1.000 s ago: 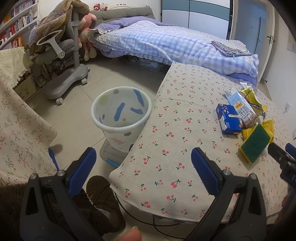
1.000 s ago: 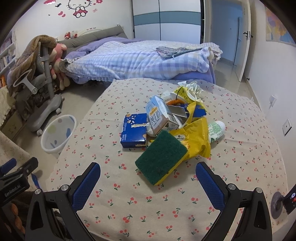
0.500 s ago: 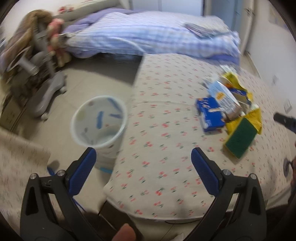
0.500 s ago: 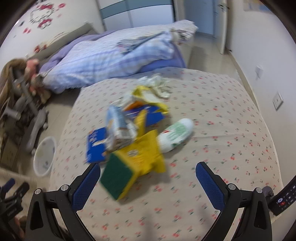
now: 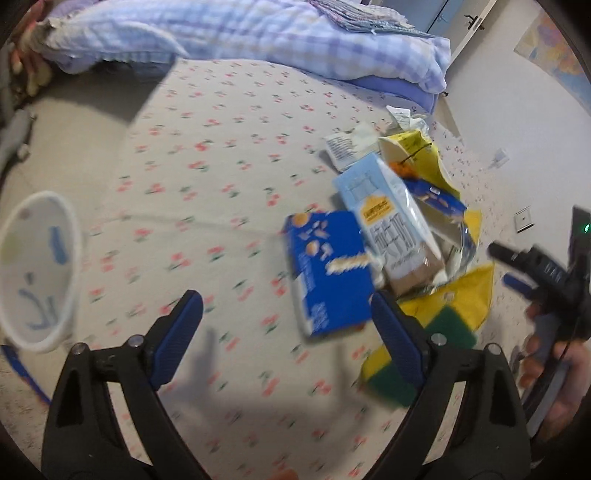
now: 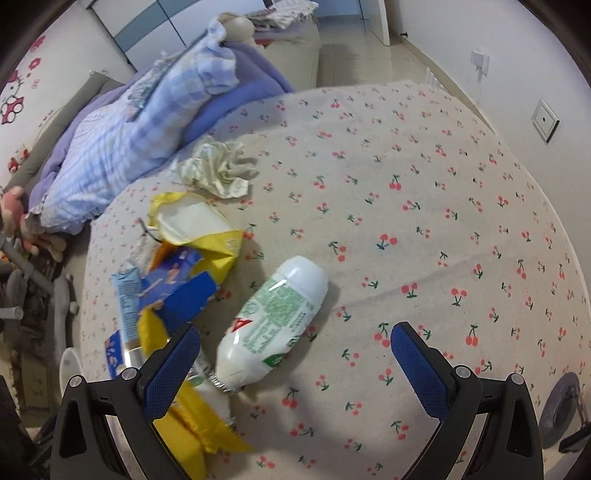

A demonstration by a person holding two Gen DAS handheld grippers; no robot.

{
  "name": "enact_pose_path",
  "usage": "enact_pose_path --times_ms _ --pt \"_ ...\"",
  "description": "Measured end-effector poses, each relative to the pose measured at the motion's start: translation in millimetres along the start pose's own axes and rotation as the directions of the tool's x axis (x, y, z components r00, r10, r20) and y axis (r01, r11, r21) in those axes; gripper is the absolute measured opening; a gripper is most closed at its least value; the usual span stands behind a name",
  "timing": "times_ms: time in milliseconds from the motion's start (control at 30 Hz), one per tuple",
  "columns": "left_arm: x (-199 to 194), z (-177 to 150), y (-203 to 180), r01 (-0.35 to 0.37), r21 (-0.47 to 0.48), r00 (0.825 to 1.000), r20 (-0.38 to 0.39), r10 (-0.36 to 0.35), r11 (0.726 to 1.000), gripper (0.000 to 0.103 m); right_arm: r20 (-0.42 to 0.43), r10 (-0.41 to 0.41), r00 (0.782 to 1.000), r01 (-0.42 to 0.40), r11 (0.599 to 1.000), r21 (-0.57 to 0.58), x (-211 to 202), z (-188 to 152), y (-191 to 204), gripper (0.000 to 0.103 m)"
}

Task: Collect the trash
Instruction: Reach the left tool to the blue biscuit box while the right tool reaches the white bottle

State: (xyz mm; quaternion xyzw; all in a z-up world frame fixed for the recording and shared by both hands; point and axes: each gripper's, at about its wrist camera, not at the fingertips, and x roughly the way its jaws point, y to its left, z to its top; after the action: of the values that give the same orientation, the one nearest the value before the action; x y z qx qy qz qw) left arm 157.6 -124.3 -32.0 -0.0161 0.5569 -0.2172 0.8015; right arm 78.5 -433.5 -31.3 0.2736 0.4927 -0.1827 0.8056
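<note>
A heap of trash lies on the cherry-print tablecloth (image 5: 207, 177). My left gripper (image 5: 286, 328) hovers just short of a blue biscuit box (image 5: 328, 273); its jaws are closing, with nothing pressed between them. Past the box lie a pale blue carton (image 5: 388, 221), yellow wrappers (image 5: 465, 295) and a green sponge (image 5: 447, 328). My right gripper (image 6: 295, 350) stands open above a white bottle with a green label (image 6: 273, 321), whose lower end lies between the fingers. Left of the bottle sit yellow bags (image 6: 199, 229), blue packets (image 6: 177, 288) and crumpled paper (image 6: 218, 166).
A white bin with blue marks (image 5: 33, 266) stands on the floor left of the table. A bed with a checked quilt (image 5: 236, 33) runs behind the table. A hand holding the other gripper (image 5: 554, 295) shows at the right. A wall socket (image 6: 545, 120) is on the right wall.
Both grippers have swung right and tilted down over the table. The left now faces the blue box instead of the bin; the right has come close over the white bottle.
</note>
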Motion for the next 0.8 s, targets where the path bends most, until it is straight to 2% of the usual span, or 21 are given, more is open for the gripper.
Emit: enact_pose_path --times_ms 67,133,300,367,400,433,633,800 --pt "16.4 6.1 -3.2 0.045 -0.015 0.998 -0.036 -0.045 0.999 0.083 -0.025 -0.003 1.000 0.003 1.000 0.010 12.0 2.1 -4.3 0.099" --pt "29.4 9.8 -8.0 0.062 -0.025 0.996 -0.070 -0.064 0.998 0.080 -0.042 -0.001 0.999 0.002 1.000 0.009 19.8 3.5 -5.7 0.097" --pt "42.2 16.6 -30.9 0.070 0.007 0.994 -0.079 -0.070 0.997 0.080 -0.053 -0.007 0.999 0.006 1.000 -0.030 28.7 4.7 -2.5 0.096" --pt "44.3 18.3 -40.0 0.053 0.034 0.995 -0.082 -0.050 0.998 0.080 -0.059 0.004 0.998 -0.006 1.000 -0.024 31.5 5.7 -2.8 0.093" --pt "47.2 19.5 -43.2 0.036 0.050 0.996 -0.085 -0.031 0.998 0.080 -0.062 0.009 0.998 -0.010 1.000 -0.020 32.4 5.6 -2.5 0.086" --pt "50.2 20.5 -44.1 0.022 0.059 0.996 -0.089 -0.017 0.998 0.080 -0.070 0.017 0.997 -0.018 1.000 -0.016 34.9 6.2 -1.9 0.084" --pt "55.4 15.3 -42.8 0.010 0.086 0.990 -0.139 0.002 0.996 0.080 -0.110 0.060 0.992 -0.060 0.998 0.004 43.2 6.0 0.3 0.084" --pt "55.5 -0.1 -43.0 0.009 0.140 0.987 -0.163 0.014 0.990 0.080 -0.115 0.058 0.992 -0.059 0.998 0.003 46.4 6.2 0.8 0.084"
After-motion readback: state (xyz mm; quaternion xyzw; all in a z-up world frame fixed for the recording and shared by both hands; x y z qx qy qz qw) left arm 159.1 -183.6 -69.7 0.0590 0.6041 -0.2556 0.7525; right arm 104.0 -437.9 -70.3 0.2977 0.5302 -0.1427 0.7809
